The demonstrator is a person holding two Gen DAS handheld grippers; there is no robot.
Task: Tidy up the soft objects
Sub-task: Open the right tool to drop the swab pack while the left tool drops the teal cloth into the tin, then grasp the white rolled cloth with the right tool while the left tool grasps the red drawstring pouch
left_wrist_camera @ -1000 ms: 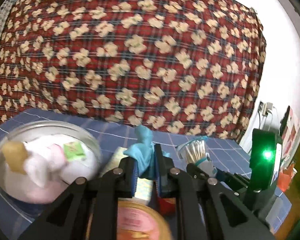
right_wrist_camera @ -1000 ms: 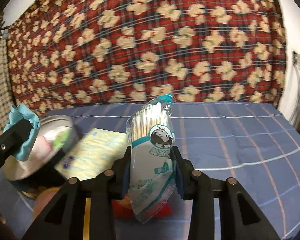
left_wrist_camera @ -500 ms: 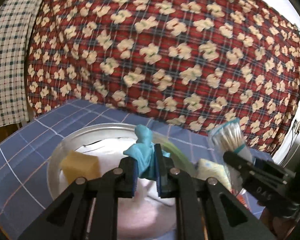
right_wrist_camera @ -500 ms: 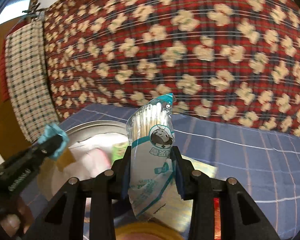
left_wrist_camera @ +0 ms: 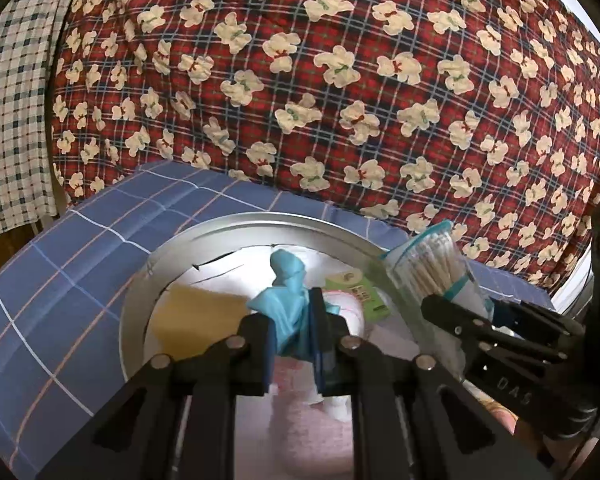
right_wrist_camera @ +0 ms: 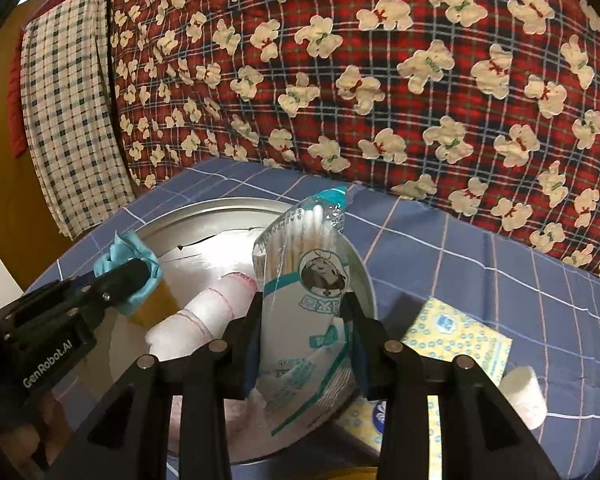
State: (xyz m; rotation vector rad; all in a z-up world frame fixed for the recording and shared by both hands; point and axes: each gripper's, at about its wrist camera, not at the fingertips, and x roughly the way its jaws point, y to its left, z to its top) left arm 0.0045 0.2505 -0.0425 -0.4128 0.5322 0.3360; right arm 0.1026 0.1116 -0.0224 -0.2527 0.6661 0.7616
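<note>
With both loads over the bowl (left_wrist_camera: 172, 256), left gripper (left_wrist_camera: 296, 332) clamping blue cloth (left_wrist_camera: 286, 300) and right gripper (right_wrist_camera: 304, 336) gripping swab bag (right_wrist_camera: 300, 292) should lower before releasing.

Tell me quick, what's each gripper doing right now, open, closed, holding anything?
Left gripper: closed on a teal cloth, over the metal bowl.
Right gripper: closed on a bag of cotton swabs.

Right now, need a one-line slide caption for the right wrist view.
Right gripper holds a cotton swab bag over the metal basin; left gripper carries a teal cloth.
</note>
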